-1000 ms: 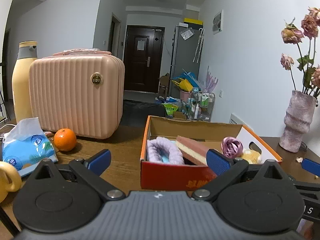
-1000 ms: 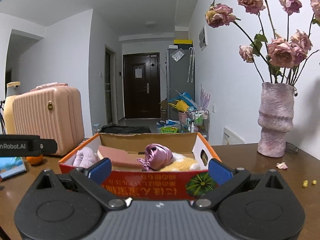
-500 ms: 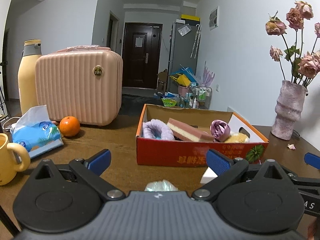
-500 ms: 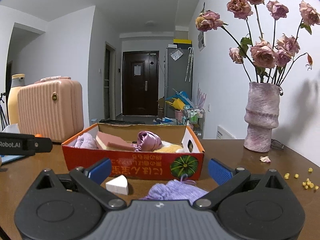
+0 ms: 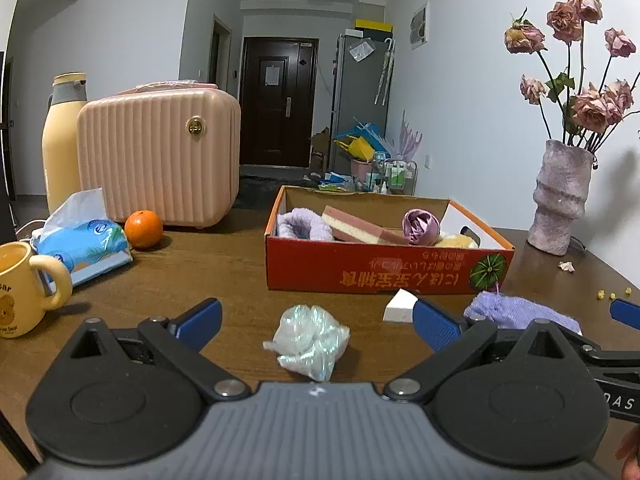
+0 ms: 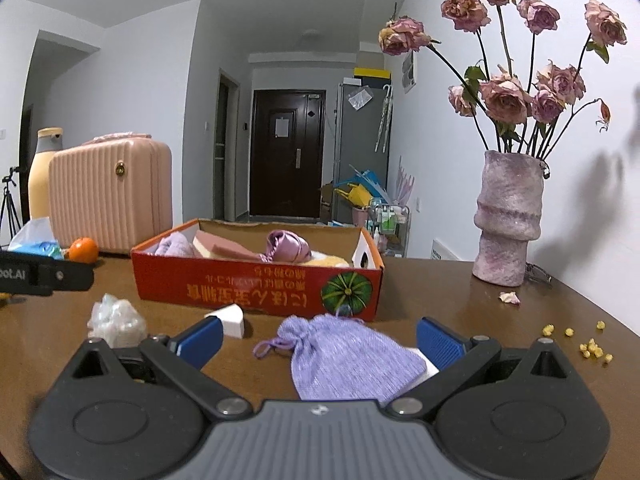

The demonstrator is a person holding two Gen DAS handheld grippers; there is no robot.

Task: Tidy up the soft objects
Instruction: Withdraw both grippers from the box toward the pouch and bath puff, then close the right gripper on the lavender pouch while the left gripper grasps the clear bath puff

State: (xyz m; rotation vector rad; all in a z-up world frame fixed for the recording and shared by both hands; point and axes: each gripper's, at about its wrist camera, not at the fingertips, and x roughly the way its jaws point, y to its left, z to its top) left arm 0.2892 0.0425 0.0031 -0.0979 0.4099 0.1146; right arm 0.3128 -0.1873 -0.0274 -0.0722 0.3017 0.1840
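Lying on the brown bench (image 5: 224, 264), near its front edge, three soft things wait outside the red cardboard box (image 6: 256, 286): a crumpled shiny plastic bag (image 5: 310, 340), a white wedge sponge (image 5: 400, 308) and a purple drawstring pouch (image 6: 352, 356). The left gripper (image 5: 316, 320) has its blue fingers (image 5: 198, 318) spread wide, and the plastic bag lies between them on the bench, not touched by either one. The right gripper (image 6: 318, 336) is also wide apart and holds nothing; the pouch lies flat between its fingers (image 6: 438, 342), with its cord pointing to the left. The sponge is just in front of the box wall, between the bag and the pouch. Inside the box there are already a lilac fluffy item (image 5: 302, 226), a pink and yellow sponge block (image 5: 360, 228), a shiny mauve scrunchie (image 6: 286, 246) and something yellow and soft (image 5: 458, 242). At the right far corner of the bench stands a vase (image 6: 508, 216) with dried roses.
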